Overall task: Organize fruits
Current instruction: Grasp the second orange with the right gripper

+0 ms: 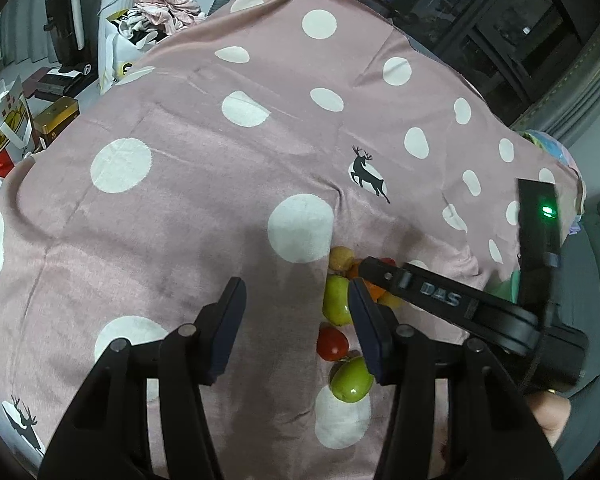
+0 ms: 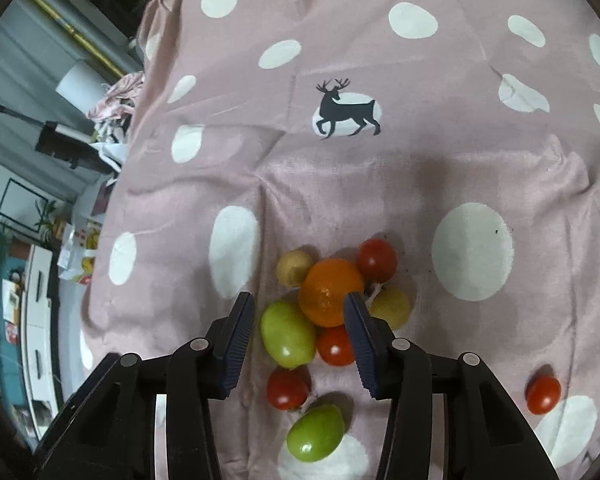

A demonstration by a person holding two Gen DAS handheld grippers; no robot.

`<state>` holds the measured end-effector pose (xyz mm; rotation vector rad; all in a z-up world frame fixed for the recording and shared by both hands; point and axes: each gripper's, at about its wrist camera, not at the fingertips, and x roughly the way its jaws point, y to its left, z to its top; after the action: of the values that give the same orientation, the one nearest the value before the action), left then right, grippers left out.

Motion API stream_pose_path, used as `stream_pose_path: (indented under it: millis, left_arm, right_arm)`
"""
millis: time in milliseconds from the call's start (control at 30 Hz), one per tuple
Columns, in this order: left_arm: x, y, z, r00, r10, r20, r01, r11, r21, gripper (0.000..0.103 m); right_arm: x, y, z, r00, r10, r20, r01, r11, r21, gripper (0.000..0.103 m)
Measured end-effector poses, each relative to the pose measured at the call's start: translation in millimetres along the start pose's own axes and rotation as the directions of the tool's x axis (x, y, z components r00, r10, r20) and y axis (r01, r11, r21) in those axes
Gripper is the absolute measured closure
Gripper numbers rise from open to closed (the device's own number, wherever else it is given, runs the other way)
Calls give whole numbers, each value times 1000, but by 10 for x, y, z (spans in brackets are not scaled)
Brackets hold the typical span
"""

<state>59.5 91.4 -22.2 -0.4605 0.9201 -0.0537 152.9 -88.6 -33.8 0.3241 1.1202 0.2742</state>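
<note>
A: Where do you stand?

B: Your fruits cluster mid-cloth, none sorted. Your right gripper hovers wide open, empty, over the orange. Your left gripper is open, empty.

A: Next?

B: Probably lower onto the orange, close gently.

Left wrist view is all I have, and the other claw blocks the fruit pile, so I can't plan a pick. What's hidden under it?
Observer: A whole orange sits mid-pile, touching a green fruit.
Operator: Is the right claw holding anything?
Observer: No. The right claw is open, poised over the orange and gripping nothing.
Operator: Any strays?
Observer: One red tomato lies alone on the pink cloth, apart from the pile.
</note>
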Motion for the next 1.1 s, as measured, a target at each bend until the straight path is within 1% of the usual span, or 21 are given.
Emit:
stream_pose_path:
  millis: [33,100,133,233,300,400,500,567,600,667,767,900,1000,1033,1100]
  left_arm:
    - [1,-9,-7,1000,1,0,-1,1000,4,51]
    - [5,-31,-16,1000,2,-2,-2,1000,15,51]
    - [8,-34,-18,1000,2,-2,-2,1000,16,51]
    - [15,-48,-22,1000,-1,-5,2,1000,20,51]
    - [16,-58,-28,1000,0,-5,1,1000,24,51]
    - [24,-81,-41,1000,1,-8,0,1000,31,51]
    - [36,-130,-62,1000,-3,-10,3,999,46,51]
    - [50,-184,-87,1000,-7,-11,7,998,62,51]
    - [63,-222,-106,1000,-9,-15,10,997,77,51]
    - [87,-293,-146,1000,-14,-23,16,995,98,51]
    - [131,-416,-211,999,-27,-36,31,992,124,51]
    - [211,-592,-326,998,-32,-60,42,985,167,51]
    - [258,-675,-410,997,-30,-72,43,981,189,51]
    - [276,-709,-440,997,-26,-76,41,979,200,51]
    - [309,-754,-478,996,-18,-82,35,975,221,51]
  right_arm:
    - [38,-5,5,1000,-28,0,28,1000,0,54]
    - [90,-18,24,997,-76,2,76,997,-3,58]
    - [110,-27,32,996,-88,0,88,996,-3,59]
    - [167,-40,53,994,-105,-10,105,994,-9,60]
    - [206,-64,64,995,-101,-11,101,995,-5,61]
    - [202,-68,47,995,-101,8,101,995,-13,63]
    - [60,-100,-11,996,-75,38,76,997,-32,64]
    - [-77,-131,-44,997,-46,57,49,998,-45,64]
    - [-209,-179,-95,997,-18,74,22,999,-50,64]
    - [-356,-253,-167,997,12,79,-7,998,-61,64]
    - [-522,-480,-368,998,39,49,-36,998,-60,64]
    - [-487,-735,-600,998,59,-3,-59,997,-55,64]
    - [-411,-869,-698,997,73,-35,-74,997,-35,64]
    - [-383,-891,-720,997,68,-48,-70,997,-36,64]
    - [-377,-911,-722,995,84,-59,-87,995,-52,64]
